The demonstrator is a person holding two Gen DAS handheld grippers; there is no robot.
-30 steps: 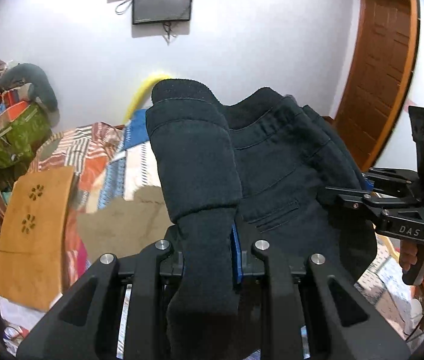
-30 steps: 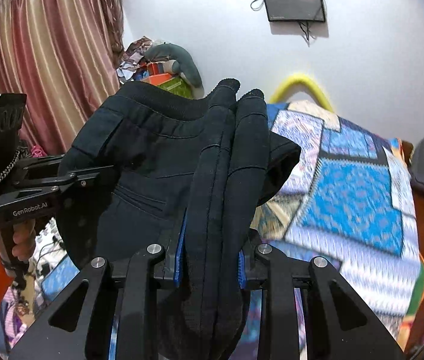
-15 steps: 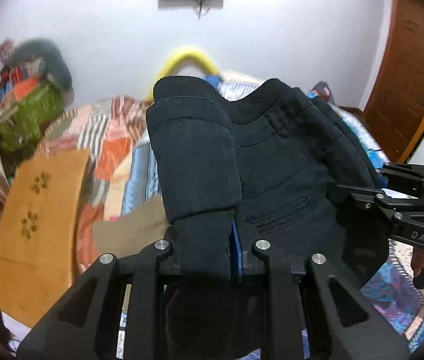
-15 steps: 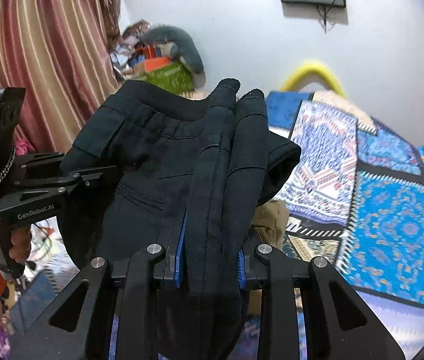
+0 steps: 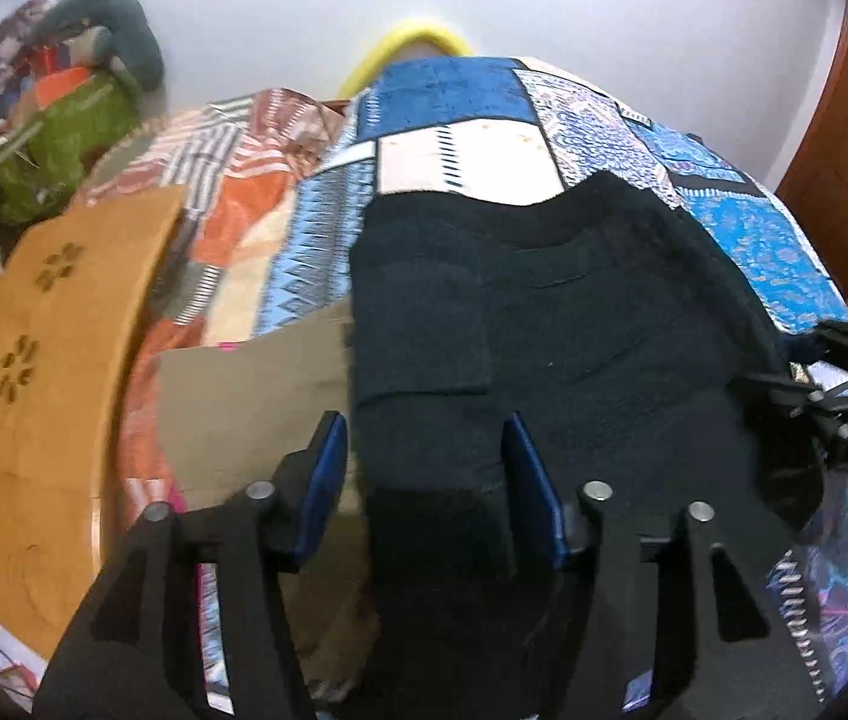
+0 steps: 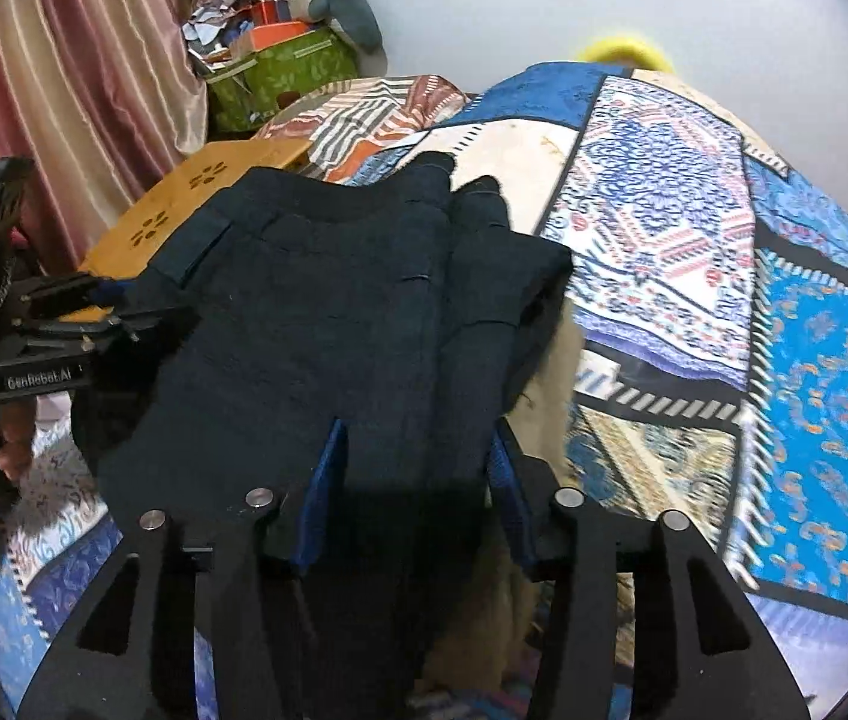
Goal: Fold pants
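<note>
1. On the left gripper (image 6: 28, 324), seen from the right, lettering reads roughly "GenRobot.AI".
2. Dark pants (image 5: 574, 330) lie folded on a patchwork bedspread (image 6: 694, 228).
3. Both grippers, left (image 5: 424, 456) and right (image 6: 418, 462), are opening, cloth loose between the jaws.

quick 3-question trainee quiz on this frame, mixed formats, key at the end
1. True or false: the left gripper is clamped tight on the black pants.
2. The pants lie over: A) a bare wooden floor B) a patchwork bedspread C) a glass desk.
3. Fill in: in the left wrist view, the tan board with flower-shaped cut-outs sits to the ____ of the pants.

Key:
1. False. Its blue pads stand apart and the jaws are opening, with pants fabric between them; the right gripper is opening the same way.
2. B
3. left
</note>
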